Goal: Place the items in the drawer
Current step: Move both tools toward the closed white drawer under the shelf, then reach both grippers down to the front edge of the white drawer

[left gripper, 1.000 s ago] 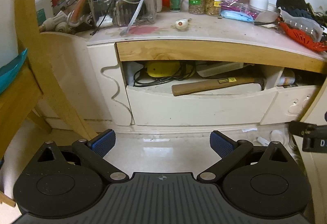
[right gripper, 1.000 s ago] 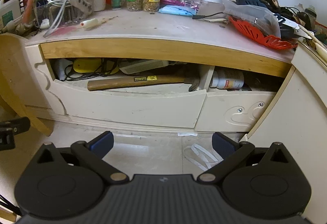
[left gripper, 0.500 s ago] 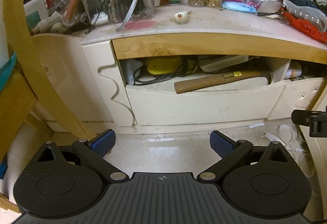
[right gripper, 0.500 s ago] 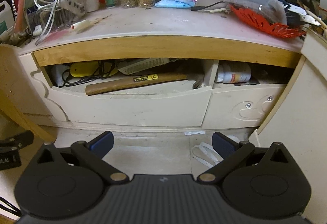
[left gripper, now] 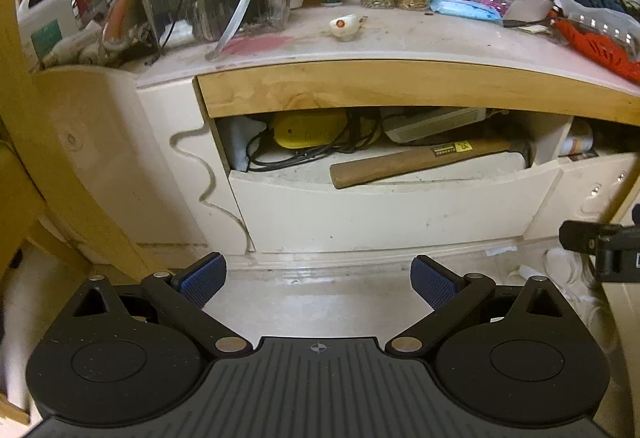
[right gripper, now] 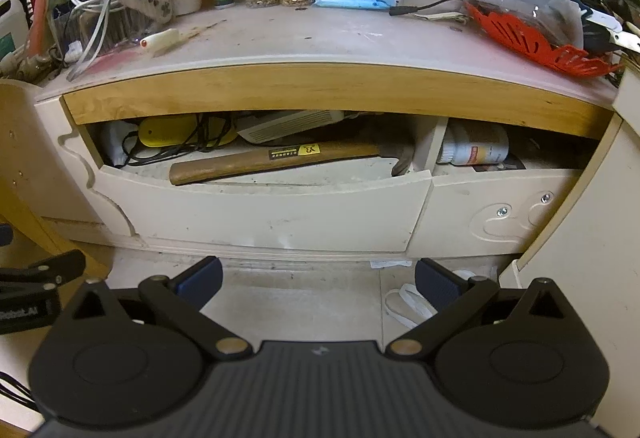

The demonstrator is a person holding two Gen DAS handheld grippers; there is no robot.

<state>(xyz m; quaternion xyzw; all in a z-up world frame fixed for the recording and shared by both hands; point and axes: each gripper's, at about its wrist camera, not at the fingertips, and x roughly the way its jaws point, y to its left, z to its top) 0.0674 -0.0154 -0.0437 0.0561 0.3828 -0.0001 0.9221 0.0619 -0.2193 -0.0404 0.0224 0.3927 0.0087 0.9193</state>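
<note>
Both grippers are held wide open with nothing between the blue pads, so nothing is gripped. The left gripper (left gripper: 318, 280) is aimed at the left half of the cabinet, the right gripper (right gripper: 318, 280) a bit more toward the middle, and both are kept low over the pale floor, well short of the drawer front.

The wide drawer (right gripper: 280, 210) is seen pulled partway out under the wooden edge of the countertop (right gripper: 320, 38). A hammer (right gripper: 276, 160) is laid inside it with its long axis roughly along the drawer's width, slightly tilted: the wooden handle end is pointed left and toward the front, the metal head is tucked at the right by the divider. Behind it a yellow device (right gripper: 168, 130) with tangled black cables is stuffed in. A white bottle (right gripper: 474, 149) is lying on its side in the smaller drawer to the right.
</note>
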